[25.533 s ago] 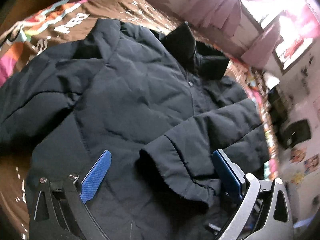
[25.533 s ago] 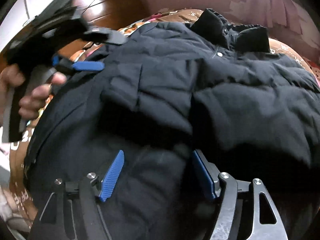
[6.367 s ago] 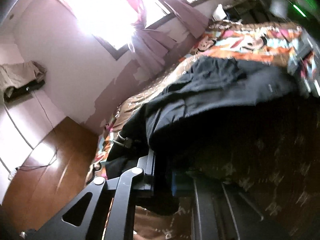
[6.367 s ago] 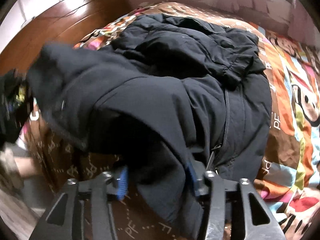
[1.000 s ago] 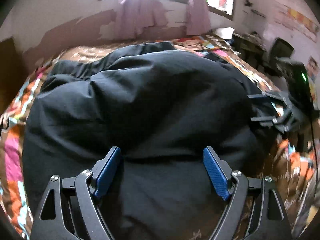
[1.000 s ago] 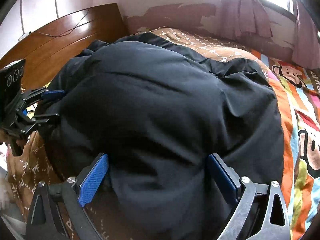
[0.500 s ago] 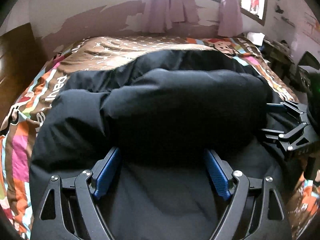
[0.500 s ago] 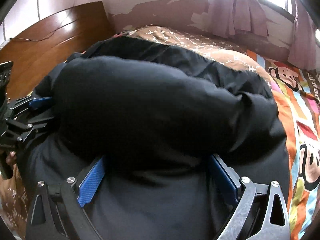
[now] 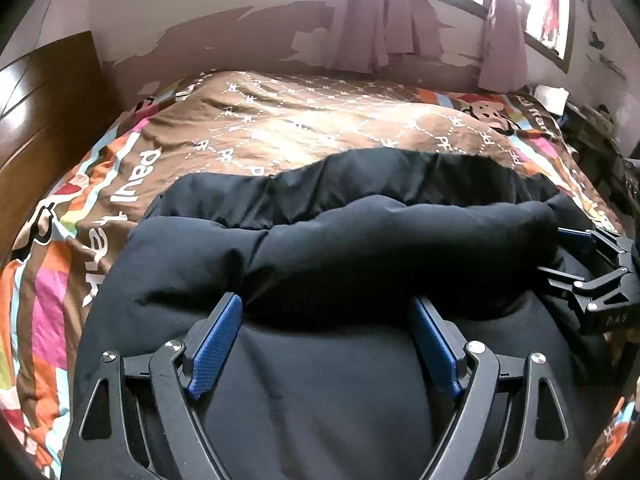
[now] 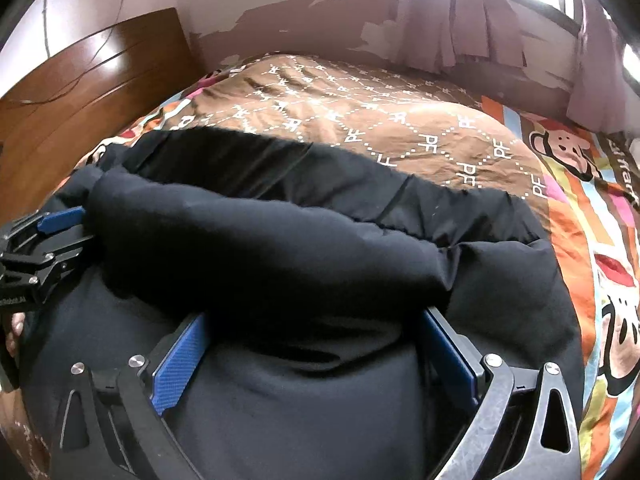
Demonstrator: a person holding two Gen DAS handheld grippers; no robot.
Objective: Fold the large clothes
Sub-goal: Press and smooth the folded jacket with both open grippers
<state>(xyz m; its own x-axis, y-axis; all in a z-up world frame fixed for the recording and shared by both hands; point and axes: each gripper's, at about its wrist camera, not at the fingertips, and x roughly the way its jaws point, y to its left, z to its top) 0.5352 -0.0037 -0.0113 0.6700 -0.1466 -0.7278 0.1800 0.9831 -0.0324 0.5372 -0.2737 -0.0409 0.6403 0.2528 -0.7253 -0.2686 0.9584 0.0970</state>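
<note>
The black padded jacket (image 9: 320, 380) lies folded on the bed, on a brown patterned bedspread (image 9: 304, 128) with bright cartoon panels along its edges; a thick rolled fold (image 9: 400, 248) runs across its middle, and a thinner black edge (image 10: 320, 176) shows beyond that, flat on the spread. The left tongs (image 9: 324, 332) stand spread wide over the near part of the jacket, their blue pads (image 9: 216, 344) either side of the roll's near face, pinching nothing that I can see; from the other camera the same left tongs (image 10: 60, 232) sit at the roll's end, whether they touch it I cannot tell. The right tongs (image 10: 316, 352) are likewise spread, blue pads (image 10: 176, 364) just under the overhanging fold; seen from the left wrist, the right tongs (image 9: 576, 248) reach in at the roll's other end. A wooden headboard (image 10: 80, 88) rises to one side; lilac curtains (image 9: 380, 28) hang at a bright window above a wall with peeling paint (image 9: 240, 36).
</note>
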